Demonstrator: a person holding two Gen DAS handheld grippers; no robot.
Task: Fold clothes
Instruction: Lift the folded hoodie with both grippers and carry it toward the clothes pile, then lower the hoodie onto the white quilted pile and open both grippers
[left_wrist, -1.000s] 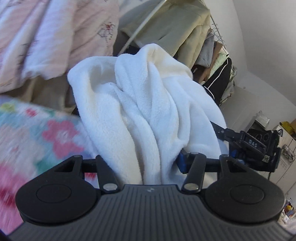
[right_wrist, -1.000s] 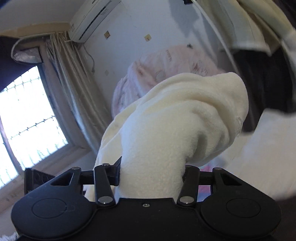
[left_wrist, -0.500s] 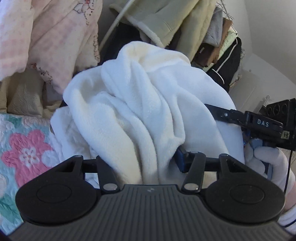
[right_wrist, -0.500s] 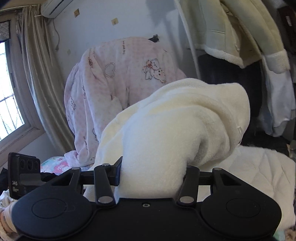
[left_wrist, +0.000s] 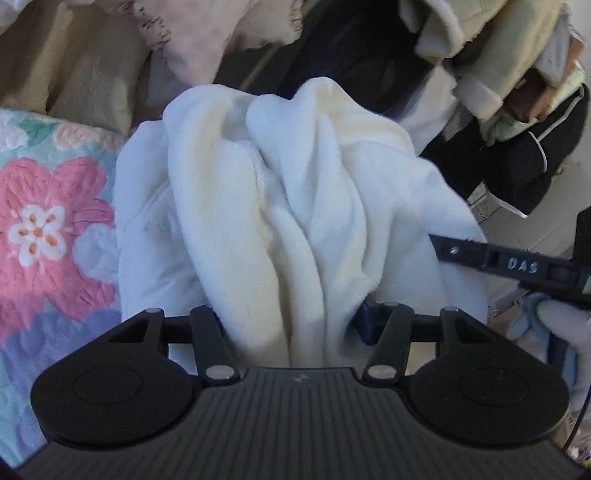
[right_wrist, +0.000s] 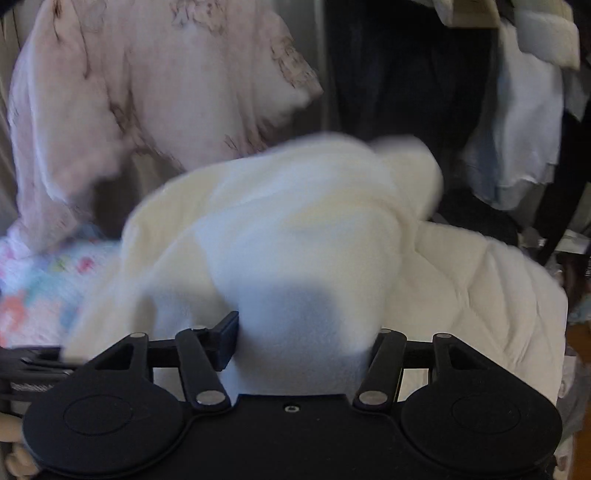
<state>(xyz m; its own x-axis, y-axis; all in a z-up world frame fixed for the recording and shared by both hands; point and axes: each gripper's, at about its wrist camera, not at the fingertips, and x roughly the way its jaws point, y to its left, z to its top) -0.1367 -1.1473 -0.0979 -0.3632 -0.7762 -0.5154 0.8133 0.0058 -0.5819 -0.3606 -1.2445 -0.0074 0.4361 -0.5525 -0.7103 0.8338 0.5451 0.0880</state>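
A white fleece garment (left_wrist: 280, 206) hangs bunched between both grippers. My left gripper (left_wrist: 291, 317) is shut on a thick fold of it; the fabric hides the fingertips. My right gripper (right_wrist: 303, 332) is shut on another fold of the same white fleece garment (right_wrist: 295, 229), which drapes over and hides its fingers. The right gripper also shows in the left wrist view (left_wrist: 517, 264) at the right, held by a gloved hand and touching the garment's edge. The garment hangs just above the floral quilt (left_wrist: 44, 229).
A pink patterned blanket (right_wrist: 147, 92) hangs behind. Dark and beige clothes on a rack (left_wrist: 509, 92) fill the back right. A white quilted cover (right_wrist: 491, 295) lies at the right on the bed.
Both grippers have tilted and dropped toward the bed with the garment held. The window and wall left the right view; the quilt and hanging clothes now fill both views.
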